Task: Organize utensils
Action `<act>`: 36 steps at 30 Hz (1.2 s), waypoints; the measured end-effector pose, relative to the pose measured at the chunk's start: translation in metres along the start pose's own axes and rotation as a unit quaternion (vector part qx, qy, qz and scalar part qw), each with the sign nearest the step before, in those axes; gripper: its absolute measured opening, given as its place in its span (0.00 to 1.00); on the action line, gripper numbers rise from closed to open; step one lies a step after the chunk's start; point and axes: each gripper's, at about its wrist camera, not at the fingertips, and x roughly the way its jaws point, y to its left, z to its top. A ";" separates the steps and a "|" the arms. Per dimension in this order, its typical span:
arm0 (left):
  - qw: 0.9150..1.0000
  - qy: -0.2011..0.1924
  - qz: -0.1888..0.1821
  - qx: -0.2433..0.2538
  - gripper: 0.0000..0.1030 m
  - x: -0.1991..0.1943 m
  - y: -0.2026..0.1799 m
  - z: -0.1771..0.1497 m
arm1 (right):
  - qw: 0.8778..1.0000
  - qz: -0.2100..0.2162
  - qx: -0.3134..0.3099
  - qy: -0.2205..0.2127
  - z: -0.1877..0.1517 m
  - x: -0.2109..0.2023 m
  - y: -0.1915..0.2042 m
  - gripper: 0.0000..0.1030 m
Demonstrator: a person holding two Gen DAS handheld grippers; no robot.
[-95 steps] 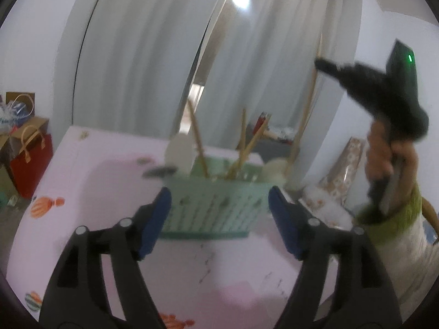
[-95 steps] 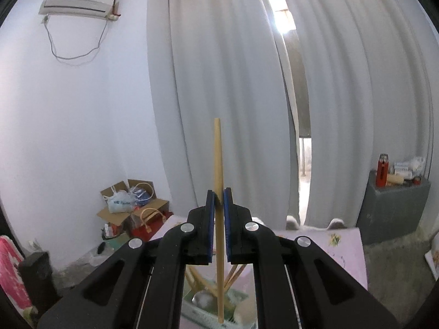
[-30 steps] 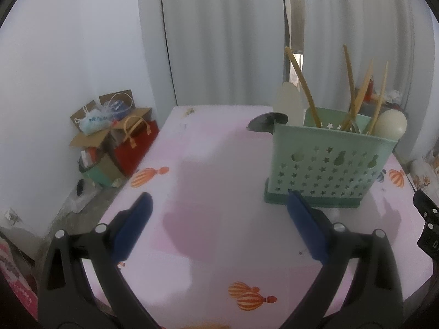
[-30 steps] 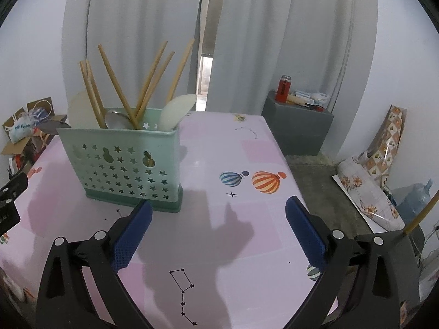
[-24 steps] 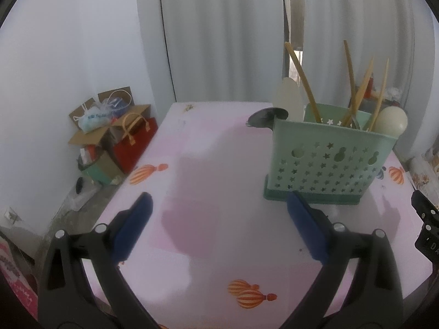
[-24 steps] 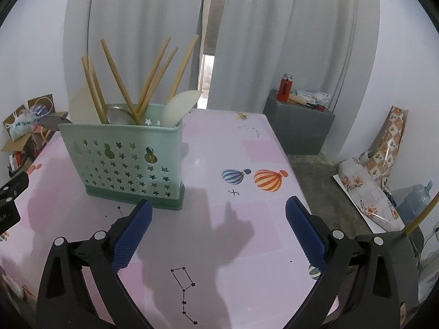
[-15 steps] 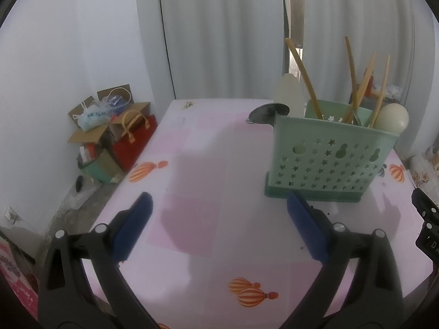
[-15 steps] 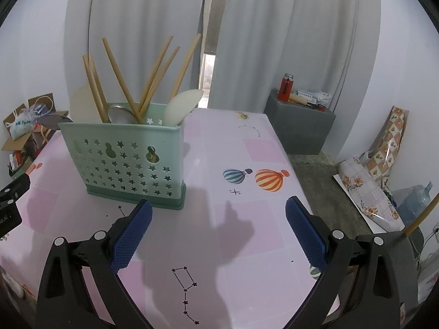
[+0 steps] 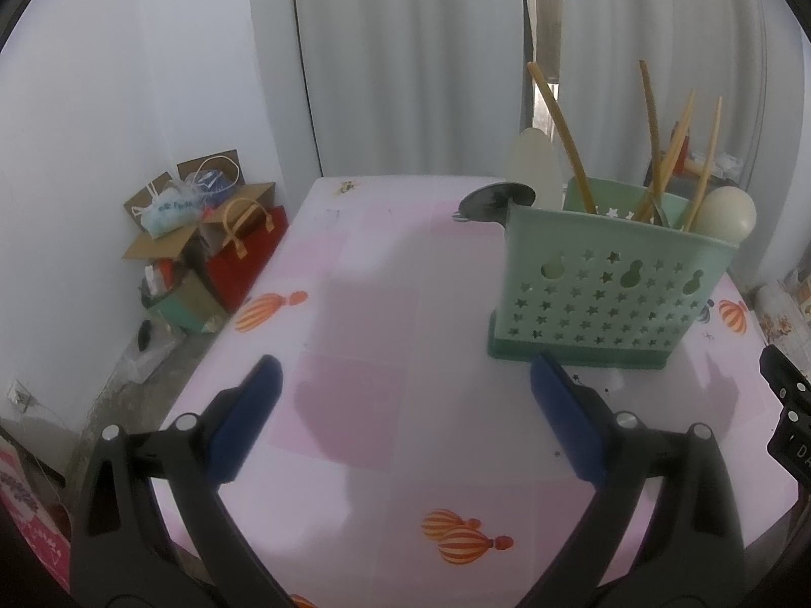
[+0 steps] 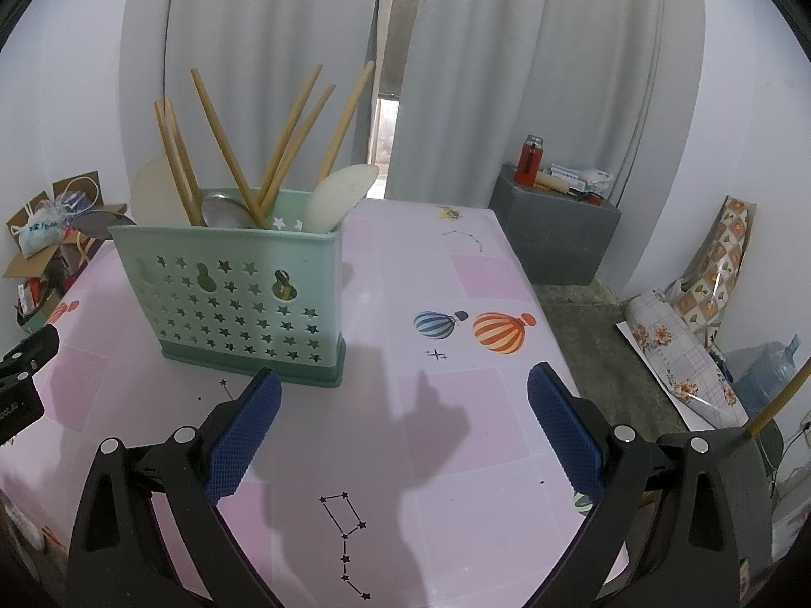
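Fingers (image 10: 243, 430) spread; caddy (image 10: 238, 299) probably hides chopstick (image 10: 223, 147) tips.

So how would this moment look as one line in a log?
left gripper: open, empty | right gripper: open, empty | chopsticks: standing in green holder | table: no loose utensils seen

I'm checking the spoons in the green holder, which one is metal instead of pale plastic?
The silver spoon, its shiny bowl inside the green holder among the chopsticks. The pale spoon at the right end is matte cream.
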 end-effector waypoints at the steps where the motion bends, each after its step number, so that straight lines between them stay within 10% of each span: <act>1: 1.000 0.001 0.000 -0.001 0.92 0.000 0.000 0.000 | 1.000 0.000 0.000 0.000 0.000 0.000 0.000 0.92; 36: 1.000 0.013 -0.002 -0.008 0.92 0.002 0.002 -0.007 | 1.000 0.002 0.000 0.000 -0.001 0.001 0.000 0.92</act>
